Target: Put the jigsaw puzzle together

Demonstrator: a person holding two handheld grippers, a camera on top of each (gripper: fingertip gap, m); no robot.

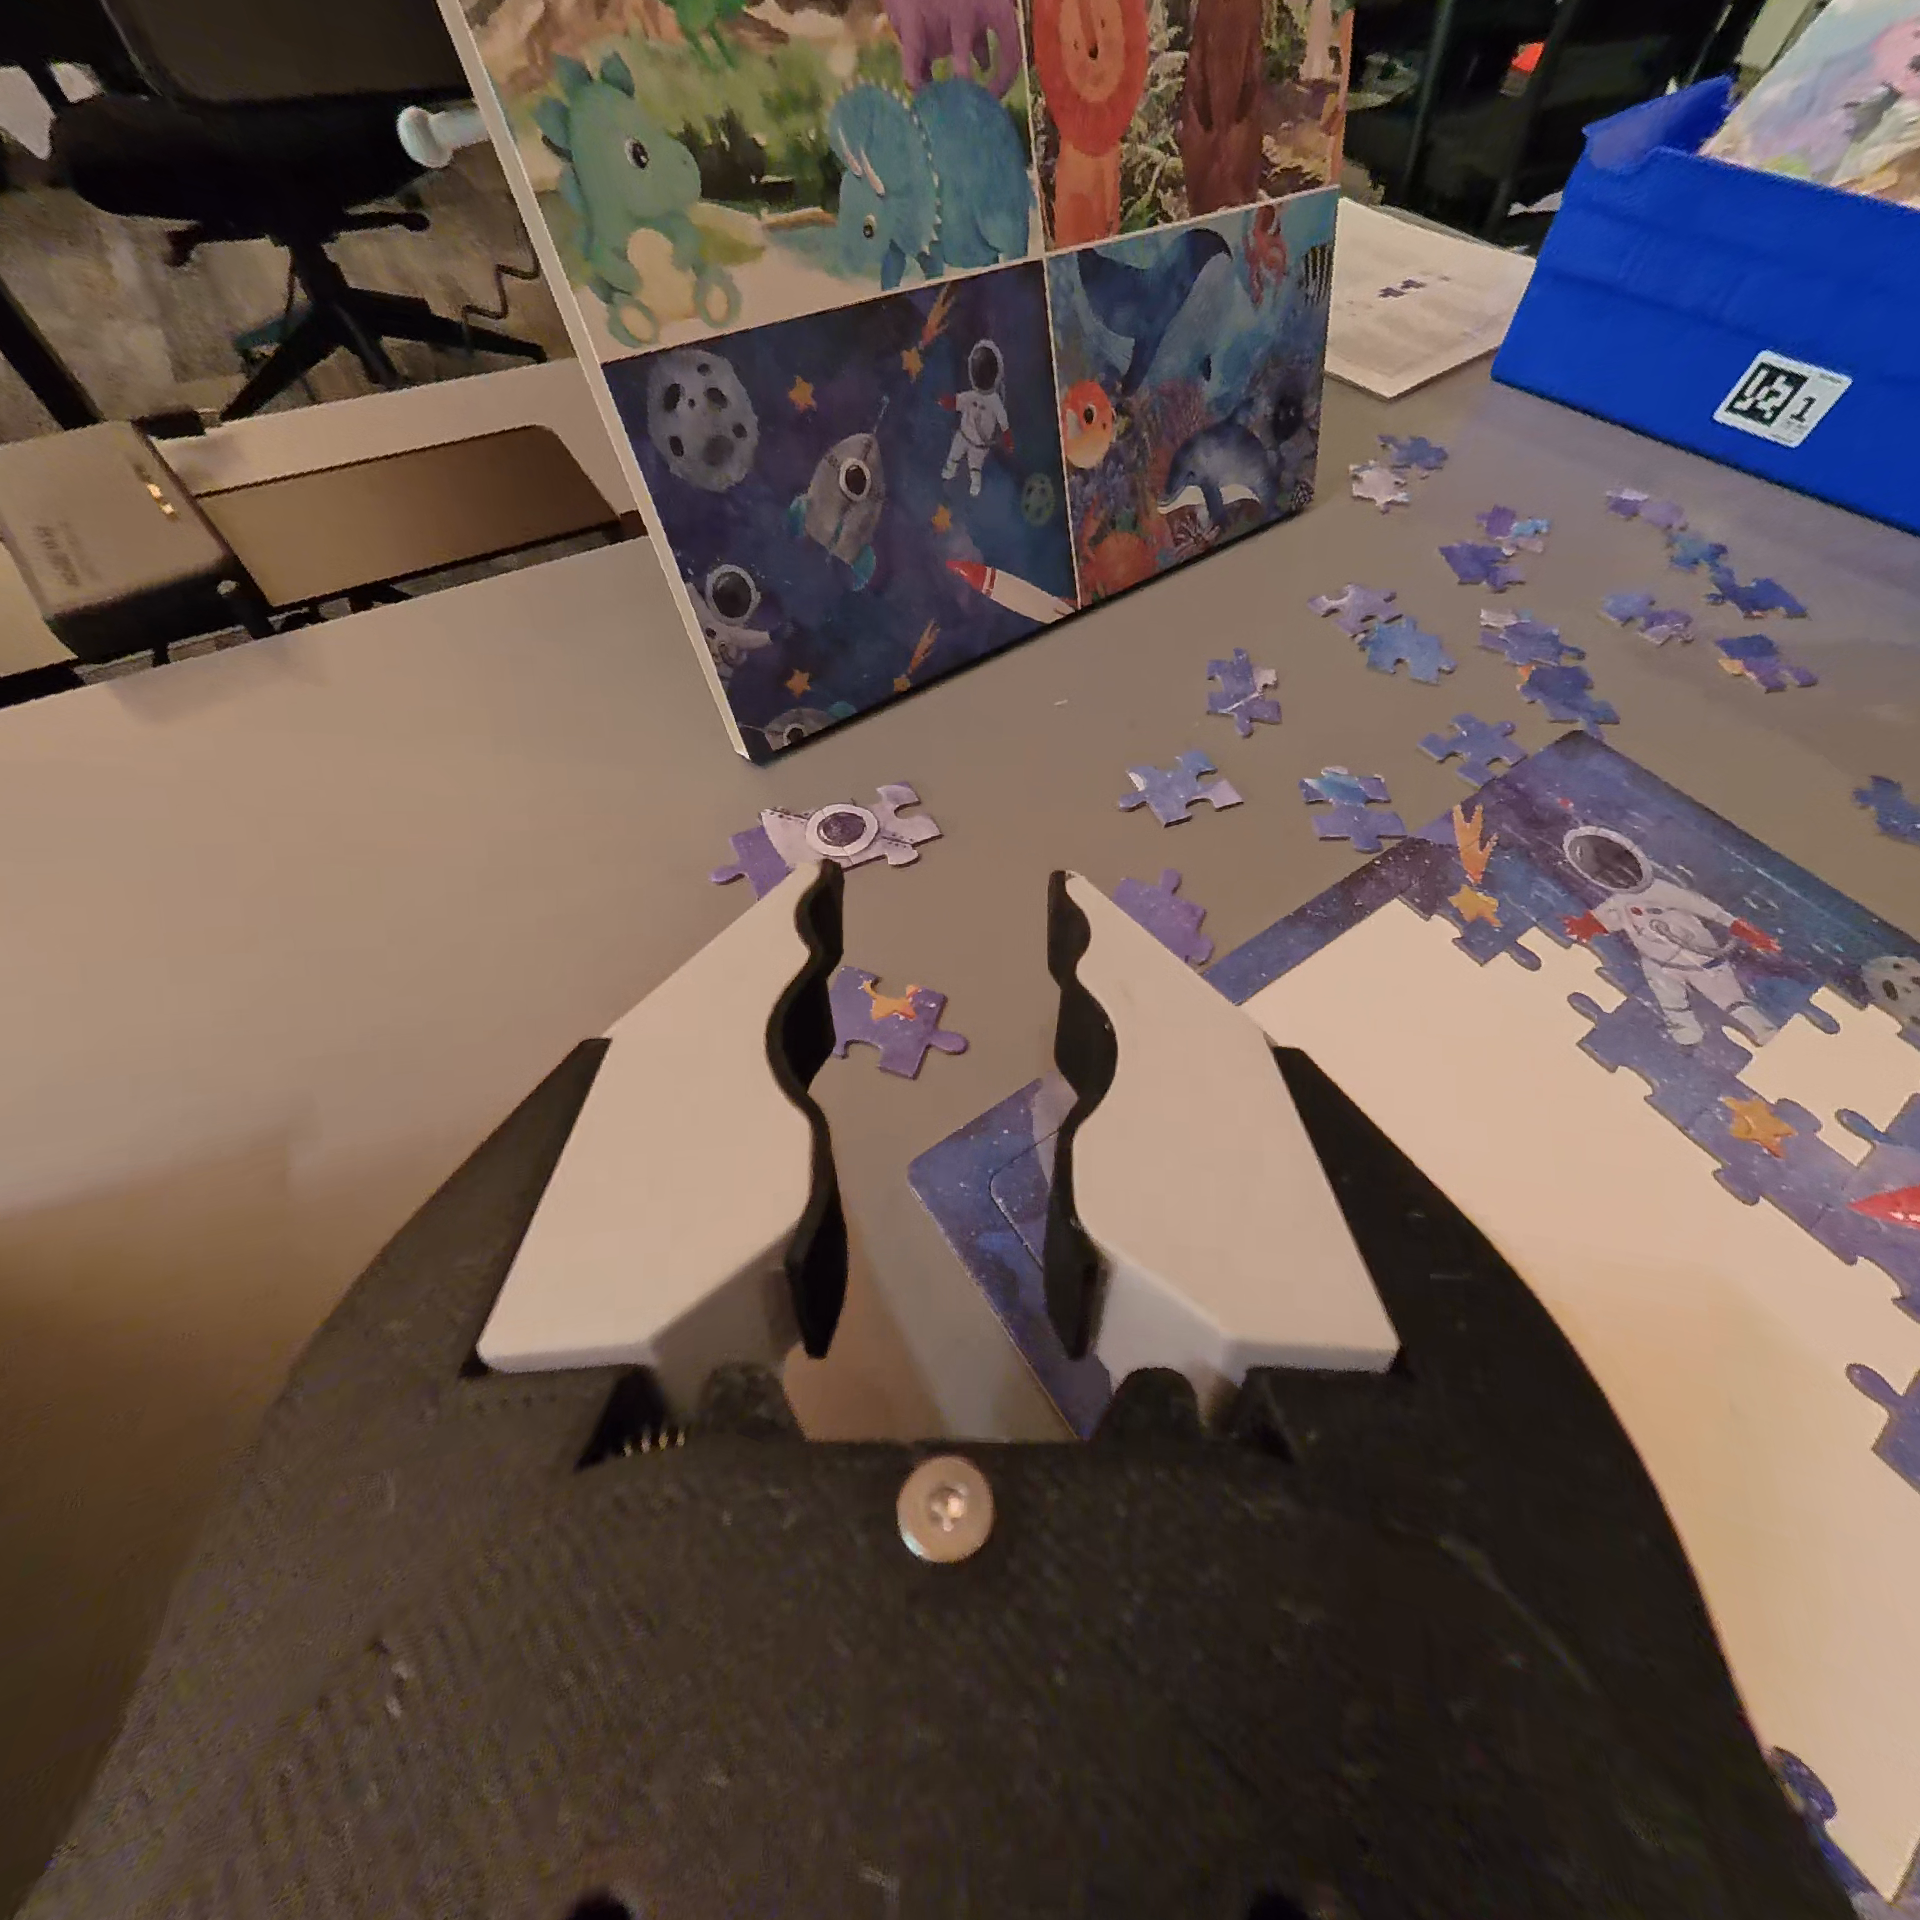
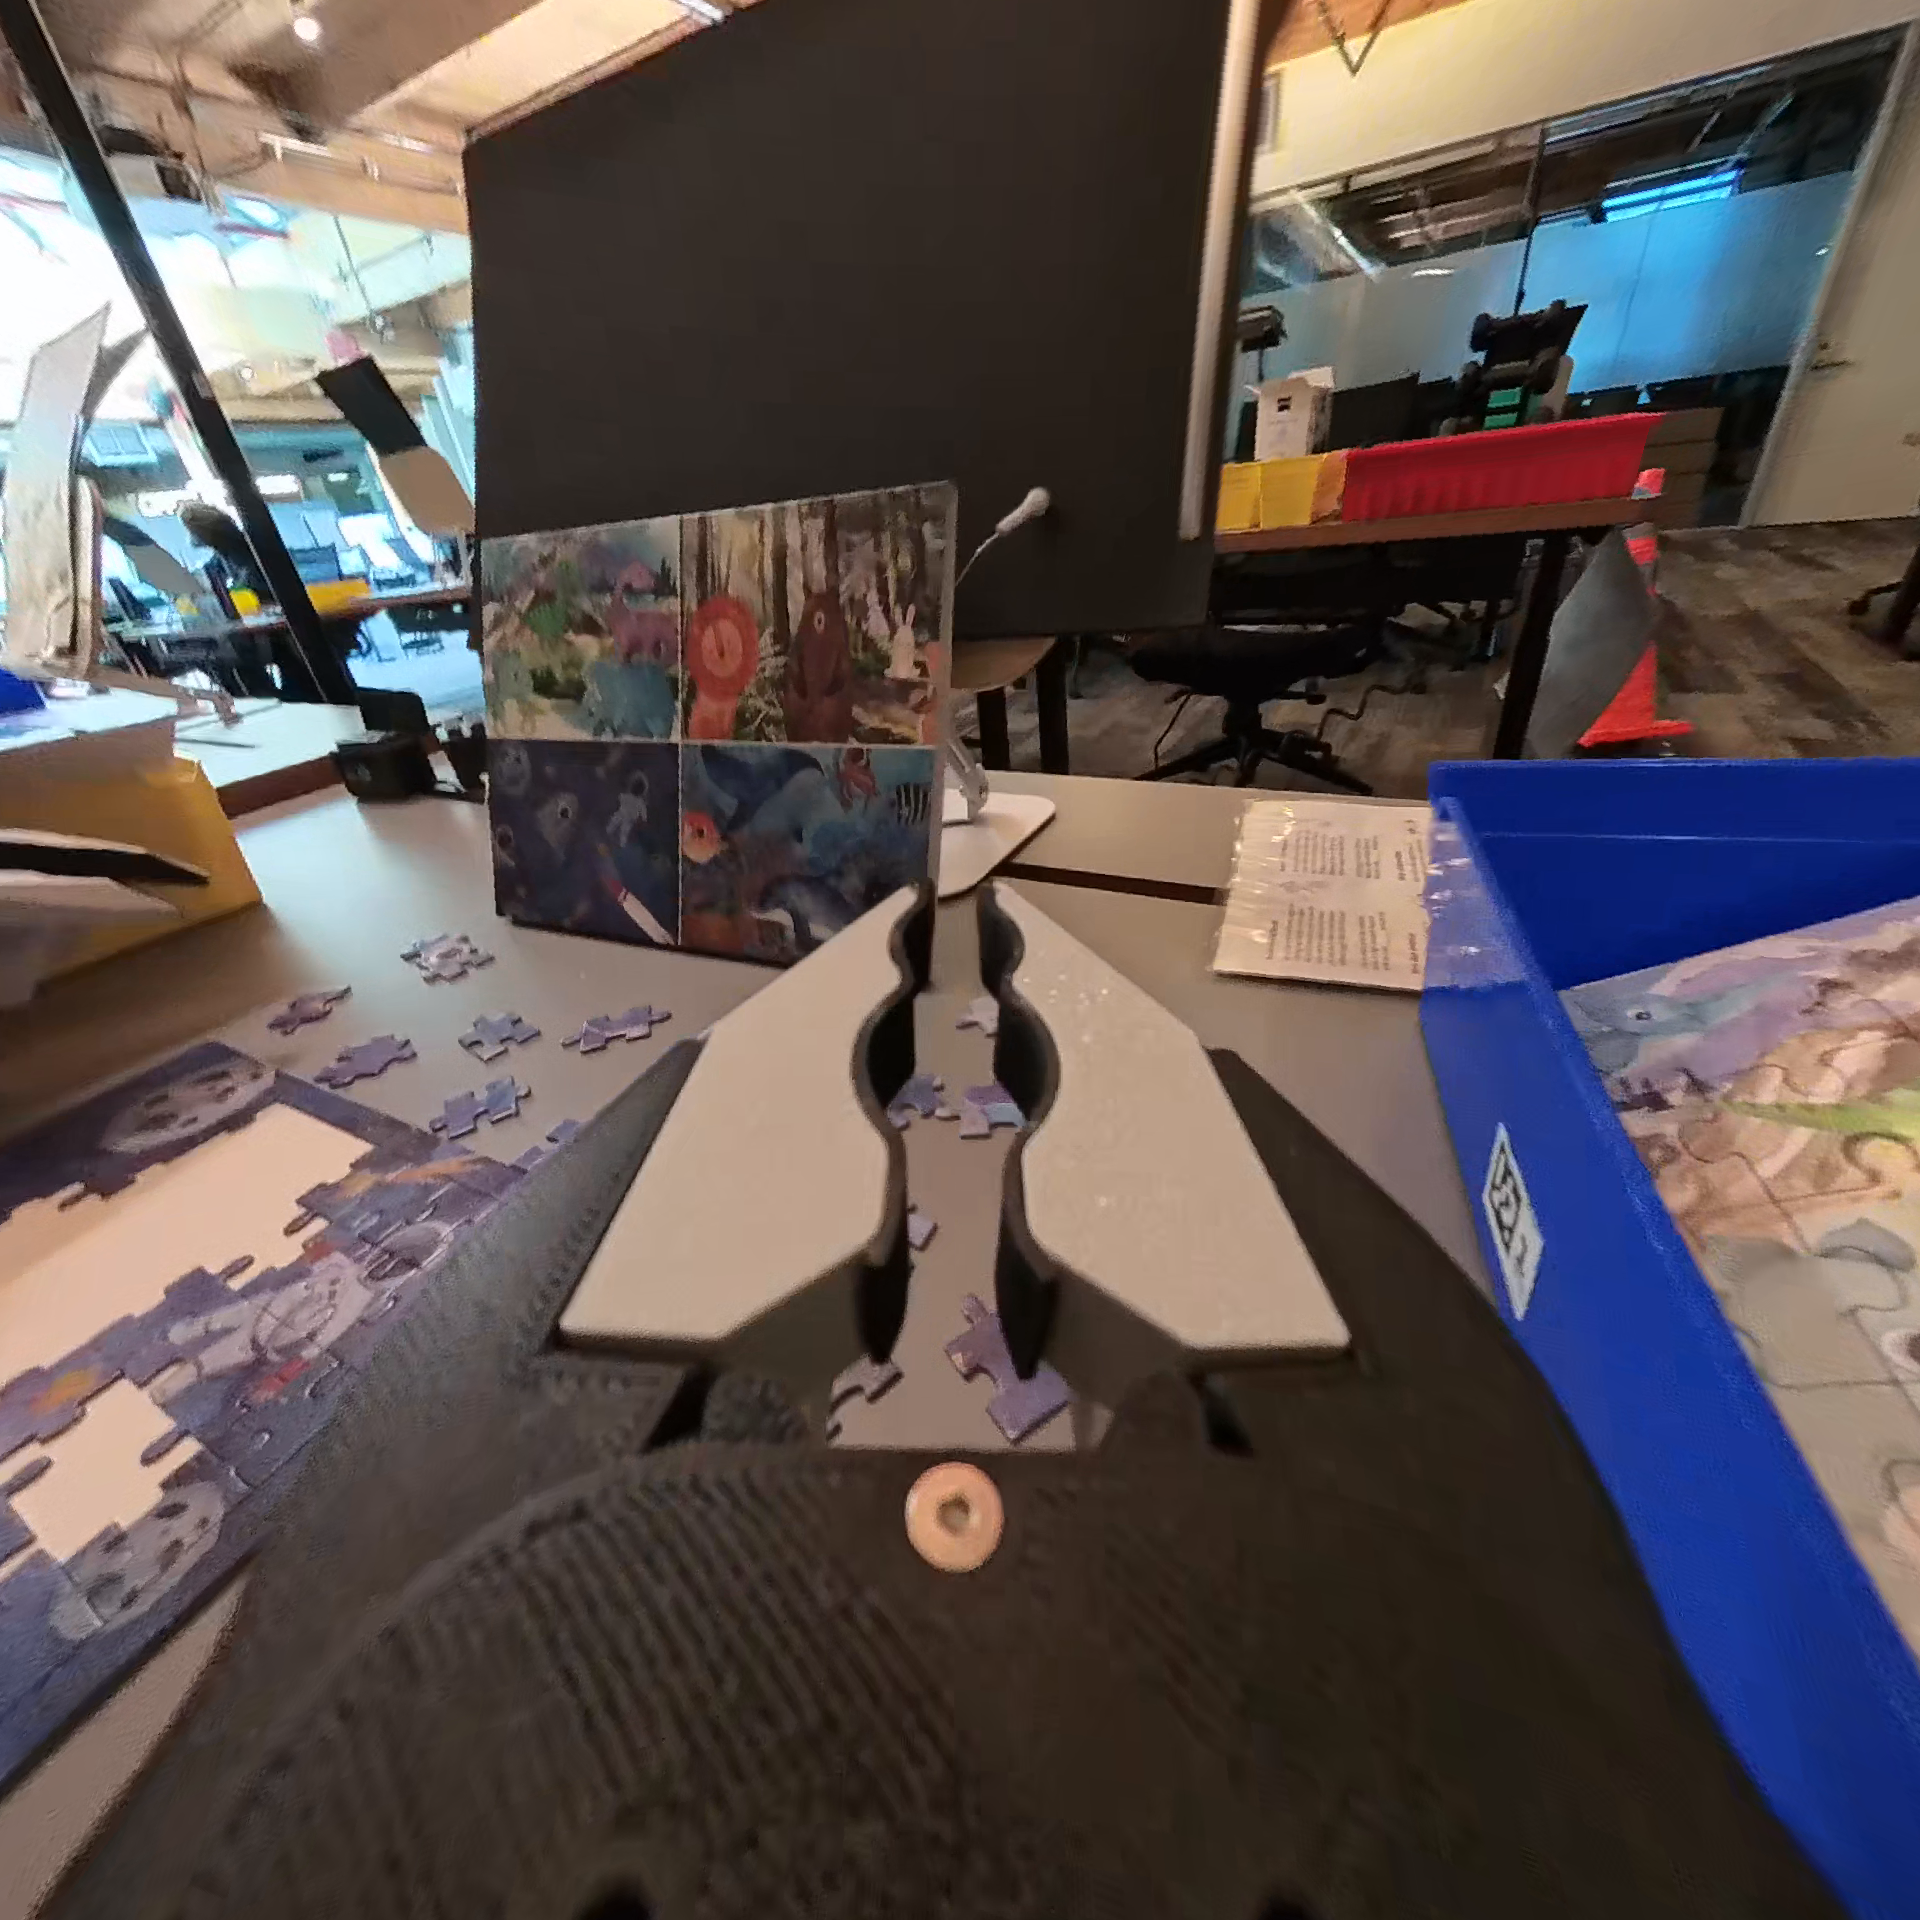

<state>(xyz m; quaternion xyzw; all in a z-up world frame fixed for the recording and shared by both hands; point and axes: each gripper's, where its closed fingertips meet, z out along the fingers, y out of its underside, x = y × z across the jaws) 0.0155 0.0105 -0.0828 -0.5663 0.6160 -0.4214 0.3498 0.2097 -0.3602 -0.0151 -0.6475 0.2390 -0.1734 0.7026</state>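
Observation:
My left gripper [image 1: 943, 878] is open and empty, low over the grey table [image 1: 312, 883]. A loose purple puzzle piece with an orange star [image 1: 894, 1018] lies on the table between its fingers, untouched. Two joined pieces with a round porthole [image 1: 847, 831] lie just past its left fingertip. A purple piece [image 1: 1169, 914] lies by its right finger. The partly filled space puzzle board [image 1: 1558, 1039] is to the right. My right gripper [image 2: 956, 896] is slightly open with nothing between the pads. Loose purple pieces [image 2: 961, 1107] lie on the table under it. The puzzle board also shows in the right wrist view [image 2: 208, 1247].
An upright picture box [image 1: 862, 499] with four animal and space scenes stands behind the pieces; it shows in the right wrist view too [image 2: 717, 727]. A blue bin [image 2: 1662, 1143] with another puzzle stands at the right. A bagged paper sheet [image 2: 1320, 904] lies behind. Several loose pieces [image 1: 1538, 634] are scattered. My right fingertips sit around 45 cm from my left ones.

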